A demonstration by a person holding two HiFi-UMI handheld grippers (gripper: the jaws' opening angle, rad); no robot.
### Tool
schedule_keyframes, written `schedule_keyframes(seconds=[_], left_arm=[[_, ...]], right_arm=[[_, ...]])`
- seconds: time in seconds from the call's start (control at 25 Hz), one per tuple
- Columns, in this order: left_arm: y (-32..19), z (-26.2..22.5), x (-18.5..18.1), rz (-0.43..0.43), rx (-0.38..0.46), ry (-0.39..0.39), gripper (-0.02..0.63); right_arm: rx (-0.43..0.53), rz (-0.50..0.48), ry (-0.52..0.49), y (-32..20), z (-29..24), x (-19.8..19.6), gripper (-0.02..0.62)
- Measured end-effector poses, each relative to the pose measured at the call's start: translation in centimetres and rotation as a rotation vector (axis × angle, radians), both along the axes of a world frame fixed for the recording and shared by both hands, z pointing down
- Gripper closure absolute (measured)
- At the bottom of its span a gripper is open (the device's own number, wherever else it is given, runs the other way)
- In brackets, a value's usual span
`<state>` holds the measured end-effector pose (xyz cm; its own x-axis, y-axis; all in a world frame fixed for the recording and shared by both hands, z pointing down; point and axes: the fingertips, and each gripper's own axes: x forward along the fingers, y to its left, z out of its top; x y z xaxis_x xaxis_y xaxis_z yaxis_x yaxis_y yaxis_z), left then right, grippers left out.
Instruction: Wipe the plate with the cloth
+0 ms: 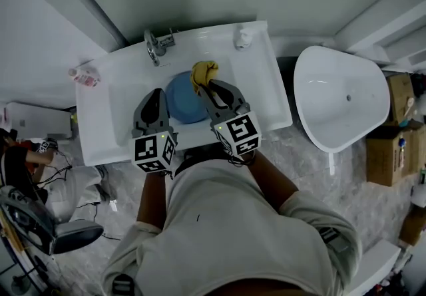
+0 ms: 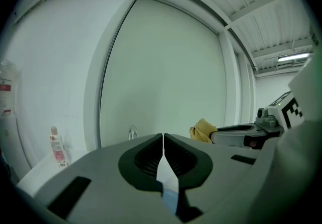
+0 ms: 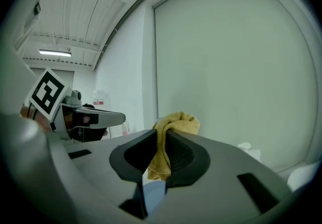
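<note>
Black-and-white square markers cover the cube on each gripper, nearest the person's pale shirt [image 1: 226, 221]; they are patterns, not readable words. Just beyond, the left gripper [image 1: 158, 95] has its grey matte plastic jaws pressed tip to tip with nothing pinched between them. Its dark, ribbed inner pads meet in a thin line. To its right, the right gripper [image 1: 208, 86] clamps the yellow cloth [image 1: 203, 73], a soft, nubby terry fabric. The cloth bunches over the jaw tips and hangs in a fold between the pads.

Between and below the two grippers is the round blue plate [image 1: 183, 103], smooth and glossy, within the bowl of the white glazed sink [image 1: 266, 82]. Whether it rests on the bowl's floor cannot be told. Farther on, a curved chrome tap [image 1: 154, 46] stands at the sink's far rim. At the far left corner stands a small clear bottle [image 1: 84, 76] with a pink label, its print too small to read.
</note>
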<state>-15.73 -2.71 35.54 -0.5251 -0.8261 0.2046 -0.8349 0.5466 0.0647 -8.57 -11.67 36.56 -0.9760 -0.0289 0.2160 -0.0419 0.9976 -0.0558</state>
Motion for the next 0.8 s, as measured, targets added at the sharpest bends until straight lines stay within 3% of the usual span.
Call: schedule_keyframes(seconds=[0.24, 0.44, 0.8], left_arm=[[0.7, -3.4, -1.3, 0.020, 0.054, -0.074, 0.580], [0.9, -3.2, -1.7, 0.034, 0.061, -0.063, 0.580], [0.9, -3.0, -2.0, 0.065, 0.061, -0.057, 0.580]], right_arm=[[0.052, 0.059, -0.066, -0.2, -3.6, -0.3, 0.543], [0.136, 0.104, -0.066, -0.8, -4.8, -0.3, 0.543], [0.139, 0.105, -0.050, -0.4, -4.9, -0.9, 0.545]])
